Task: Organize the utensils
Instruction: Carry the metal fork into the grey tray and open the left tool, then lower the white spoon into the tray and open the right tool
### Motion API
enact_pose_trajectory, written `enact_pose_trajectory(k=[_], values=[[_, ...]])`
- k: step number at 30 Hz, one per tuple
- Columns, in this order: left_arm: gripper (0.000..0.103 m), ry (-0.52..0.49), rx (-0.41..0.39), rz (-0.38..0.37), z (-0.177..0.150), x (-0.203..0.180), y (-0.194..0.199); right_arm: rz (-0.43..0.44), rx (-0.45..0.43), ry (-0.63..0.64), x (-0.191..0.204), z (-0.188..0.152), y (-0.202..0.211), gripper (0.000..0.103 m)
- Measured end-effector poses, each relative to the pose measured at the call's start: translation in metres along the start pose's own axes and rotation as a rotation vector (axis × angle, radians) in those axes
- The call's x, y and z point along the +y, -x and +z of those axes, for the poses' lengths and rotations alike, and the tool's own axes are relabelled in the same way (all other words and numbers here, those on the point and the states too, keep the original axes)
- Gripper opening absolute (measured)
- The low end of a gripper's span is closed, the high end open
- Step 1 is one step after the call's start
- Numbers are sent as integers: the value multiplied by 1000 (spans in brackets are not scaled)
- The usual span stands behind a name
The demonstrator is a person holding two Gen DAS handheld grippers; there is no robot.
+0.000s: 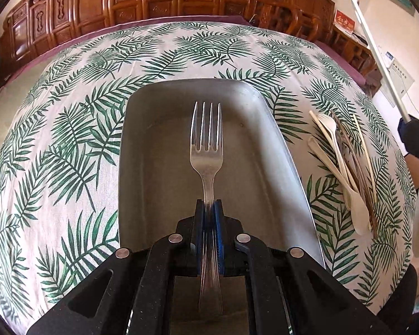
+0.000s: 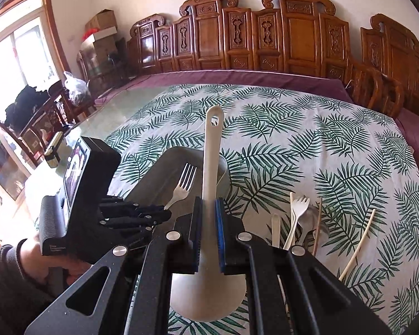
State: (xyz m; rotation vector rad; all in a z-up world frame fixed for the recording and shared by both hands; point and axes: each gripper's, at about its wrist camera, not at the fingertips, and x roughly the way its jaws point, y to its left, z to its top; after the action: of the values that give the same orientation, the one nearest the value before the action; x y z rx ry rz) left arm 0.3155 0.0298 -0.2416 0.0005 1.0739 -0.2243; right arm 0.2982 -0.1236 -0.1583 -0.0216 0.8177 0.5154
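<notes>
My left gripper (image 1: 209, 205) is shut on the handle of a metal fork (image 1: 206, 136), held tines forward above the grey metal tray (image 1: 142, 167). The same fork (image 2: 183, 185) and left gripper (image 2: 142, 215) show in the right wrist view over the tray (image 2: 153, 178). My right gripper (image 2: 208, 203) is shut on a cream spatula (image 2: 211, 167), handle pointing forward, blade toward the camera. A pile of cream and metal utensils (image 1: 346, 162) lies on the cloth right of the tray; it also shows in the right wrist view (image 2: 301, 217).
The table has a palm-leaf cloth (image 1: 69, 139) over a purple cover. Carved wooden chairs (image 2: 265, 36) stand along the far edge. A single chopstick (image 2: 357, 248) lies right of the pile. A small device (image 2: 54, 150) sits on the glass at the left.
</notes>
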Motion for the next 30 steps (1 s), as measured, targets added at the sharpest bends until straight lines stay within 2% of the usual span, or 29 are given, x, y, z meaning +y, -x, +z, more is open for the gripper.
enact_pose_trajectory(k=[10,17,24,30], values=[[8,29,-112,-53,11,10,44,-12,5,0,9,4,-5,11],[8,40,-187,-21,17,28,73,28,12,-27,22,6,-24,11],[8,81,-218,8,20,51,85,72,22,-65,41,11,-52,11],[8,102,-236,18,20,64,91,61,52,-72,48,8,-78,11]])
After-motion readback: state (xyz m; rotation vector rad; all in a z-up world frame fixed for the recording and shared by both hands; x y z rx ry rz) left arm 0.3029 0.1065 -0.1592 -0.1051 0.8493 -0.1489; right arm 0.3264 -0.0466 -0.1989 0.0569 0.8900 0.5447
